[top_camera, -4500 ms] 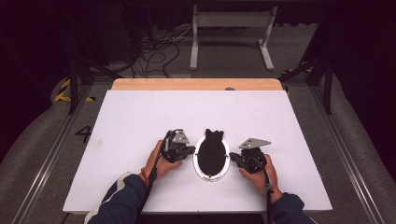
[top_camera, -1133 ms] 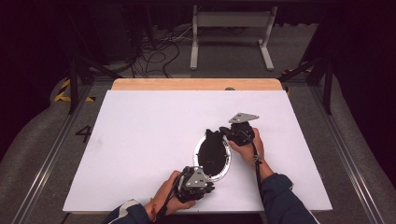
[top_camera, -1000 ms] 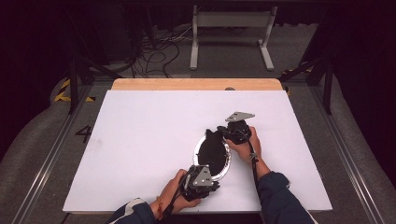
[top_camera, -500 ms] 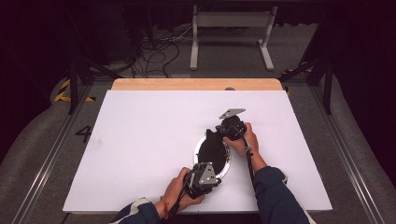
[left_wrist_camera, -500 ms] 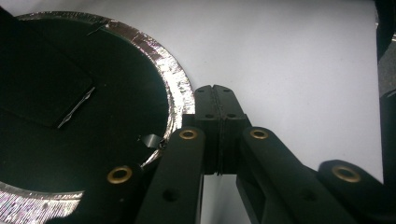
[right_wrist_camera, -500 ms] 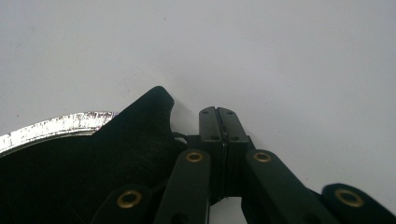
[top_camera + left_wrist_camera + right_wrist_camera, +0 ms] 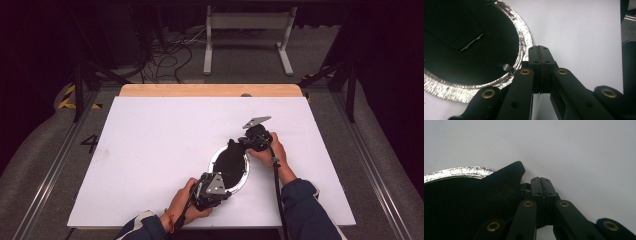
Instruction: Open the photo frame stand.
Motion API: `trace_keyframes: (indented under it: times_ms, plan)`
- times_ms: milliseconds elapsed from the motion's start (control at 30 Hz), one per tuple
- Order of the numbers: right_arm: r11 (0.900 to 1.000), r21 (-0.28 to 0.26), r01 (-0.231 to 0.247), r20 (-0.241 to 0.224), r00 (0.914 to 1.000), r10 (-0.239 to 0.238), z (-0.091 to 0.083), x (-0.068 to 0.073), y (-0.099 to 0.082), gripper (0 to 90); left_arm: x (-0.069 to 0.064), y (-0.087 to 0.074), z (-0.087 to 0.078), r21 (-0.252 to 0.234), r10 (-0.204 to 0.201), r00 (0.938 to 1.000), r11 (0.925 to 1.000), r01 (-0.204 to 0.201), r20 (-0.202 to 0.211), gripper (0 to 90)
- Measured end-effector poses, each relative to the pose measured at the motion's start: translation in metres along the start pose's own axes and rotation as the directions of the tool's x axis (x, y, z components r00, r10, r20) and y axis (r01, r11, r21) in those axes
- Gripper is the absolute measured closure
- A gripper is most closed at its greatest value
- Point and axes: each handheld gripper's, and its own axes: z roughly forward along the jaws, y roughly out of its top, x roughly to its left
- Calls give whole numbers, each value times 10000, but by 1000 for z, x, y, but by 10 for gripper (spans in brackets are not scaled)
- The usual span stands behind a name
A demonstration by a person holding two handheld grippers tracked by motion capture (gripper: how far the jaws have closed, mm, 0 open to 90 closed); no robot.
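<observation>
Left gripper (image 7: 540,53), jaws closed, pins the foil dish (image 7: 524,45) rim while the closed right gripper (image 7: 541,183) pinches black fabric (image 7: 506,176).

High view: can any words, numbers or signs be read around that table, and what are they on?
"4": a dark numeral on the grey floor left of the white table.
Yellow-and-black hazard stripes on the floor farther back: a marking, no letters.
Nothing readable on the silver-rimmed plate.
</observation>
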Motion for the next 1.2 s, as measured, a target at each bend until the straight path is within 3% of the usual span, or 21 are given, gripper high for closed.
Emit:
trace_keyframes:
  times_ms: [167,300,433,533,633,733,833,900,1033,1200]
  plan:
    - [9999,-94,-100,124,9999,102,-10,-4,-13,900,6,-4,-5,83,-3,10000,10000,3,9,900]
    - [9997,-224,24,299,9996,-18,-15,-5,-23,900,16,-9,-9,40,-465,9986,9989,464,258,900]
    - [9993,-378,-80,309,9995,91,-18,-6,-28,900,16,-10,-10,53,-634,9978,9980,633,198,900]
    - [9984,-556,-117,644,9978,153,-17,-7,-31,880,15,-11,-10,-52,-568,9957,9983,573,730,893]
    - [9974,-700,-145,609,9980,188,-16,-8,-33,887,9,-7,-5,-115,-367,9963,9992,377,781,876]
    - [9971,-730,-218,539,9982,258,-16,-8,-33,898,4,-2,2,-272,-270,9968,9992,291,751,872]
    - [9975,-682,-172,604,9979,214,-15,-6,-33,900,1,5,7,-168,-351,9994,9992,351,28,885]
    - [9974,-681,-248,570,9980,287,-16,-7,-34,900,1,5,7,-153,-417,9991,9990,418,55,900]
    - [9971,-690,-306,504,9981,342,-17,-7,-35,900,-1,6,7,-98,-338,9984,9994,333,-448,900]
    - [9970,-652,-413,340,9985,436,-20,-7,-39,900,11,1,3,-147,-725,9969,9973,721,-319,900]
